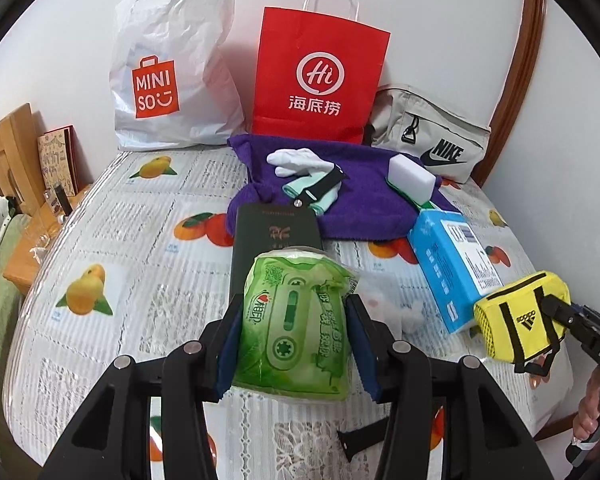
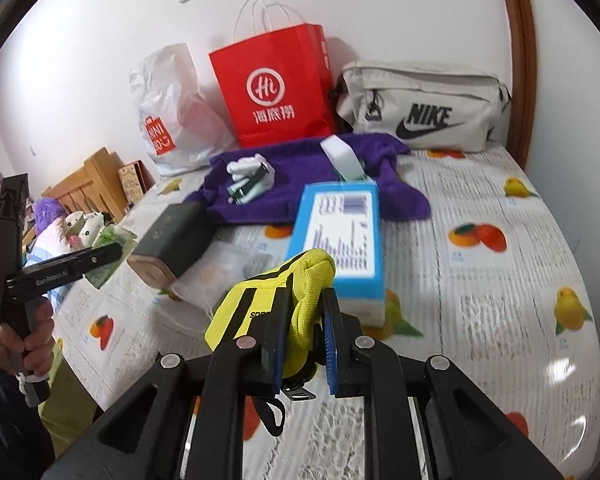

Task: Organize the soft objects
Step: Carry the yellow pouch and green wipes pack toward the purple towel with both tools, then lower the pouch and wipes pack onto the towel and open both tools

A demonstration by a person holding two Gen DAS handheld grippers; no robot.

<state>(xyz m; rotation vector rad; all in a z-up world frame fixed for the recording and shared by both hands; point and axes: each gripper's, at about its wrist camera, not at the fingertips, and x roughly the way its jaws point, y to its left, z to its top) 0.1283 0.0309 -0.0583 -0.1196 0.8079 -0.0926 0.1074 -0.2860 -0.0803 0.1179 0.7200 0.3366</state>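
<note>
Above fruit-print tablecloth [image 1: 100,220], left jaws clamp green tissue pack [image 1: 296,320] lengthwise; right jaws pinch yellow pouch [image 2: 276,304].

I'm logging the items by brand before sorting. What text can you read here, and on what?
"MINISO": white plastic bag.
"Hi" with Chinese characters "海底捞": red paper bag.
"NIKE": beige pouch.
"adidas", seen upside down: yellow pouch in the right gripper.
"DAS": right gripper's body, cut off.
Green tissue pack in the left gripper: Chinese print, too distorted to read.
Blue box: label too small and blurred.
Dark box: logo illegible.
</note>
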